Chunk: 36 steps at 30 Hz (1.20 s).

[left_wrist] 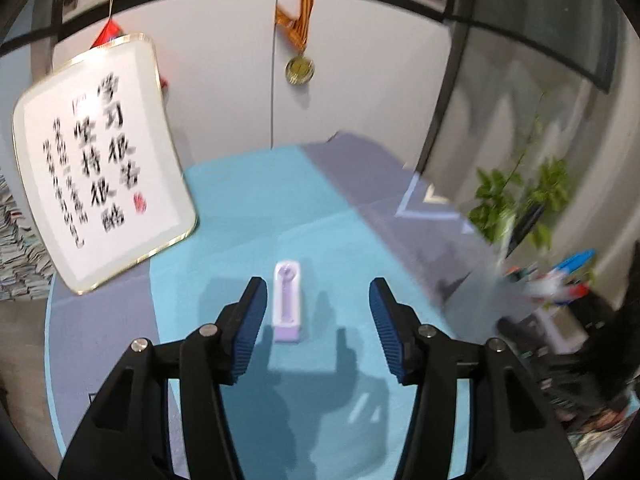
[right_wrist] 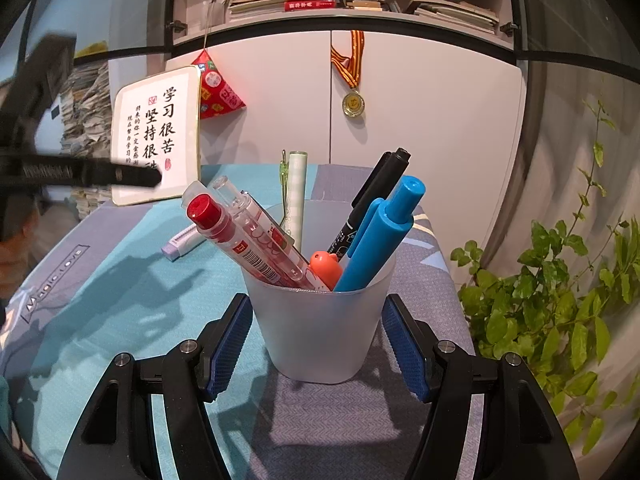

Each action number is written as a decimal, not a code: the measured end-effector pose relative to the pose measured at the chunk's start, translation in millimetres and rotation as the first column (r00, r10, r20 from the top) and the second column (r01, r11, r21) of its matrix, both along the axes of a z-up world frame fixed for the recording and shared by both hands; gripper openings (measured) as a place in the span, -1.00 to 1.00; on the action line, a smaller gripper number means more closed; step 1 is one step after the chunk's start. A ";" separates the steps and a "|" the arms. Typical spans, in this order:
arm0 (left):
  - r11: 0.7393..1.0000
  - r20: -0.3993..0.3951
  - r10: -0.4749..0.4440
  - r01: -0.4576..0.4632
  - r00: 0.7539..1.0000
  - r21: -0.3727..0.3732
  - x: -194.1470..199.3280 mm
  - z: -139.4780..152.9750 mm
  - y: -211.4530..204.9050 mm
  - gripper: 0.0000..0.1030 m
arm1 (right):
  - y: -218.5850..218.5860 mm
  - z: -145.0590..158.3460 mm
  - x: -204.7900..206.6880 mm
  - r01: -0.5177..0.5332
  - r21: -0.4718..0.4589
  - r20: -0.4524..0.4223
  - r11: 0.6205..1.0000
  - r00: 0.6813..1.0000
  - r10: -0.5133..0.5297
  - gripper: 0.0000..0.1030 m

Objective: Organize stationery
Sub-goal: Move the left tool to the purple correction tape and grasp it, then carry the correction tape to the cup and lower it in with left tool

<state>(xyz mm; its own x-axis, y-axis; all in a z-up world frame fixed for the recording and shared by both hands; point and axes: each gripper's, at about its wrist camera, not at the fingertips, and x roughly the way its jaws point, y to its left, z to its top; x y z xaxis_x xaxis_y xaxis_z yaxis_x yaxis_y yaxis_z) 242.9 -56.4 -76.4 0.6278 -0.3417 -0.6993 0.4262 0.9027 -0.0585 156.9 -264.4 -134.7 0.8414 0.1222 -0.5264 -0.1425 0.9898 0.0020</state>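
Note:
A purple-and-white eraser [left_wrist: 287,302] lies on the blue cloth, just ahead of my open left gripper [left_wrist: 318,320], between its fingers' line and apart from them. It also shows in the right wrist view [right_wrist: 185,242], left of the cup. A frosted white pen cup [right_wrist: 320,320] stands between the fingers of my open right gripper [right_wrist: 318,344], with small gaps on both sides. It holds a red marker [right_wrist: 224,228], a clear pen [right_wrist: 260,224], a blue pen [right_wrist: 384,232], a black marker [right_wrist: 376,200], an orange-topped pen [right_wrist: 326,266] and a pale green pen [right_wrist: 297,196].
A framed calligraphy sign [left_wrist: 104,160] leans against the cabinet at the back left. A medal [right_wrist: 353,104] hangs on the cabinet door. A leafy plant [right_wrist: 560,300] stands to the right of the table. The left gripper's body [right_wrist: 60,172] shows at the left.

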 end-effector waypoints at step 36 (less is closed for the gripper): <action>0.987 0.139 -0.108 0.124 0.984 -0.107 -46.3 61.8 -26.2 -0.56 | 2.5 0.2 1.1 0.006 -0.009 -0.007 1.000 1.000 -0.006 0.32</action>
<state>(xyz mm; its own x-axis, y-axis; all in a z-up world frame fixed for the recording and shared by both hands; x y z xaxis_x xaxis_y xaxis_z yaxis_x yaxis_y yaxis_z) 196.6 -82.6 -14.5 0.6636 -0.4906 -0.5647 0.5386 0.8372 -0.0945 158.1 -261.9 -134.6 0.8385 0.1125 -0.5331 -0.1365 0.9906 -0.0056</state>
